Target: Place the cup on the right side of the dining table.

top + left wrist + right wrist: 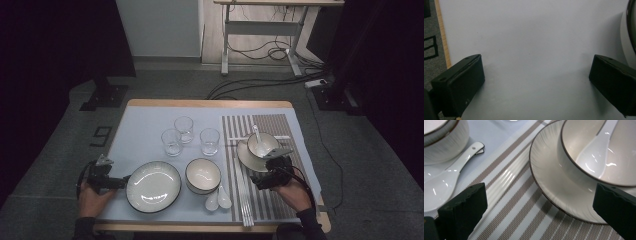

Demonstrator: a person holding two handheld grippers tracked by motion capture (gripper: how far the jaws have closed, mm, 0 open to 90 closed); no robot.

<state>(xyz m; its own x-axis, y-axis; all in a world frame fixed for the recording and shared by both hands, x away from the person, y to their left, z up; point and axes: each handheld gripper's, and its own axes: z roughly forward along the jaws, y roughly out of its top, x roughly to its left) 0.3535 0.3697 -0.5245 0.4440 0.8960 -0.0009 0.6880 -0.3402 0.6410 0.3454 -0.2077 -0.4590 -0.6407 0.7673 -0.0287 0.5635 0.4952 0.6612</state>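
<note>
Black jaws stand wide apart on the right gripper (540, 202), holding nothing, low over the striped mat (524, 215) just short of the saucer (549, 187). A bowl (584, 152) sits on that saucer with a spoon (596, 147) resting inside, which looks like one place setting being laid. The left gripper (536, 80) is also spread and empty over the bare cloth (524, 37), beside the plate (153, 186), seemingly waiting.

From above I see the whole layout: three glasses (190, 135), a second bowl (203, 175), two spare spoons (218, 199). Only the right gripper view shows the saucer's ribbing and dark rim.
</note>
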